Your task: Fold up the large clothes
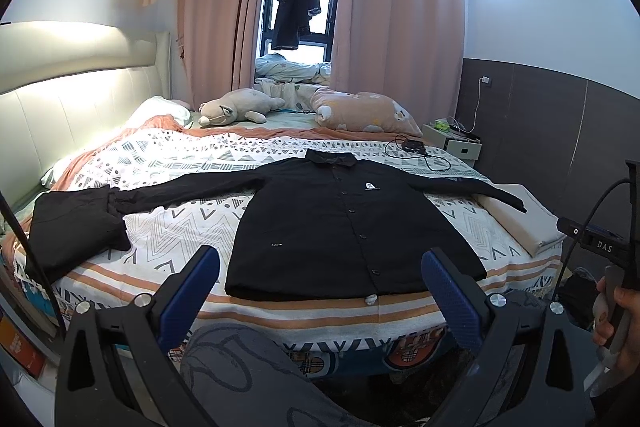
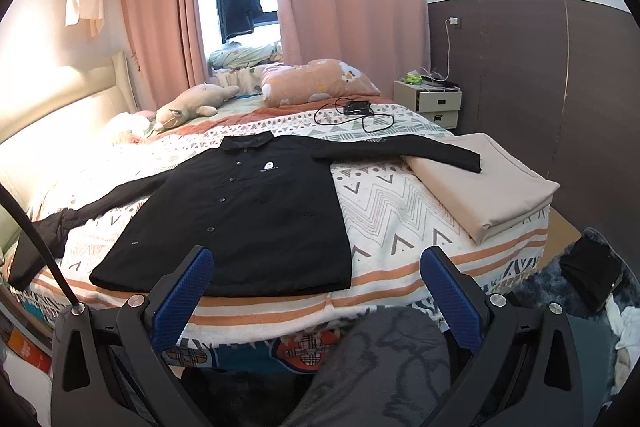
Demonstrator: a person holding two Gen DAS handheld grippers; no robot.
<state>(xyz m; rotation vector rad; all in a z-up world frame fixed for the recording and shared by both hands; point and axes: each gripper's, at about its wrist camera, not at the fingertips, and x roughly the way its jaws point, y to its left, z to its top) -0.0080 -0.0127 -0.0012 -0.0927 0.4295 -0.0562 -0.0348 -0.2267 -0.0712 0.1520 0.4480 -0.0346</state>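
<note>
A black long-sleeved button shirt (image 1: 344,223) lies flat and face up on the patterned bedspread (image 1: 188,223), collar toward the far side, both sleeves spread out sideways. The right wrist view shows the same shirt (image 2: 248,211), its right sleeve tip resting on a folded beige cloth (image 2: 484,187). My left gripper (image 1: 320,269) hovers open in front of the shirt's hem, holding nothing. My right gripper (image 2: 316,267) is open too, in front of the hem's right corner, apart from the fabric.
A folded black garment (image 1: 76,231) sits at the bed's left edge. A plush toy (image 1: 236,109), a pink pillow (image 1: 360,113) and a black device with cables (image 1: 414,147) lie at the far side. A nightstand (image 2: 436,103) stands right. A person's knee (image 2: 384,359) is below.
</note>
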